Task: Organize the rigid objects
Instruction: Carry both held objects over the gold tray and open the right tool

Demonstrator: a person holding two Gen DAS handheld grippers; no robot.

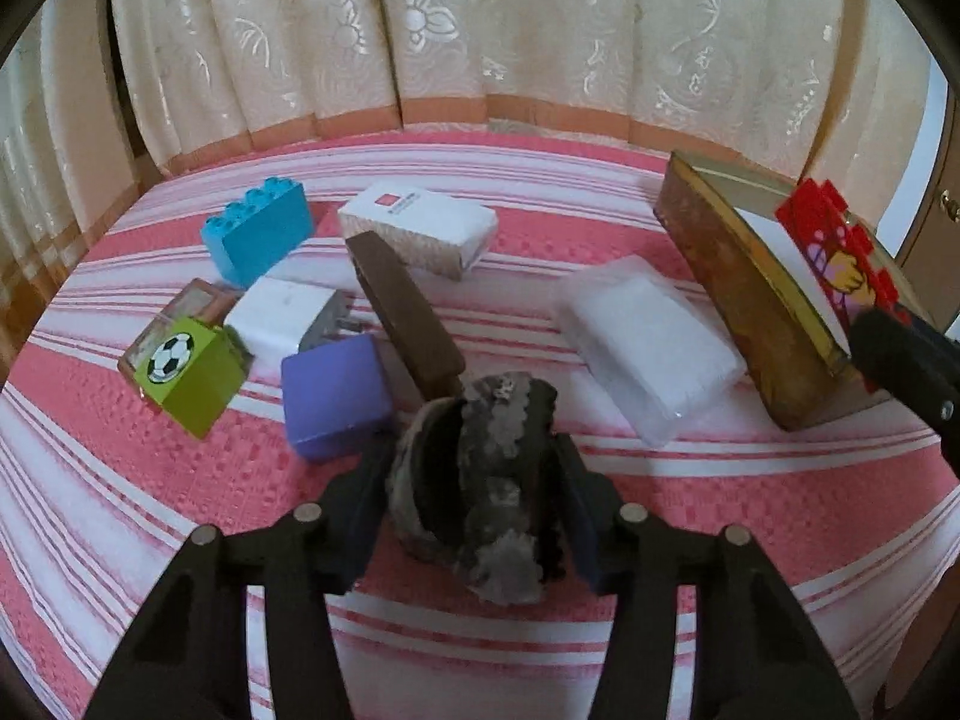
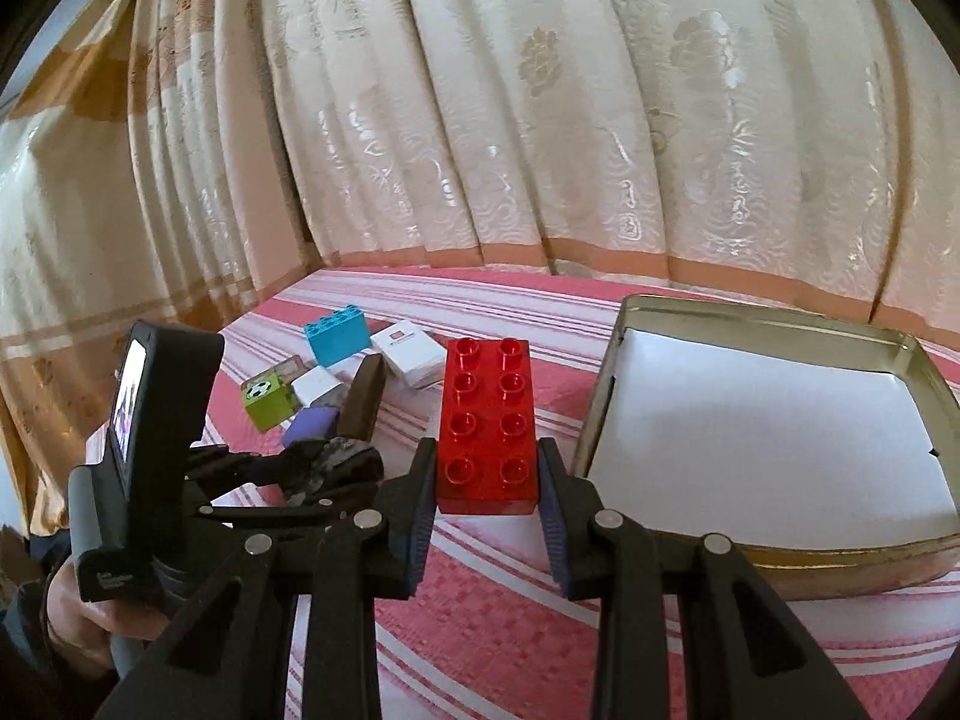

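Observation:
My left gripper [image 1: 474, 468] is shut on a dark grey rusty clamshell-like lump [image 1: 480, 480], held above the striped bed cover. My right gripper [image 2: 486, 480] is shut on a red studded brick [image 2: 486, 426], held just left of the open metal tin [image 2: 612, 384] with a white paper lining. In the left wrist view the red brick [image 1: 834, 240] shows above the tin [image 1: 738, 306] at the right. The left gripper with its lump [image 2: 336, 462] shows at the left of the right wrist view.
On the pink striped cover [image 1: 540, 228] lie a blue brick [image 1: 258, 228], a white box [image 1: 420, 228], a brown bar [image 1: 402, 312], a white charger [image 1: 282, 318], a purple block [image 1: 336, 396], a green football cube [image 1: 186, 372] and a clear plastic pack [image 1: 648, 348]. Curtains hang behind.

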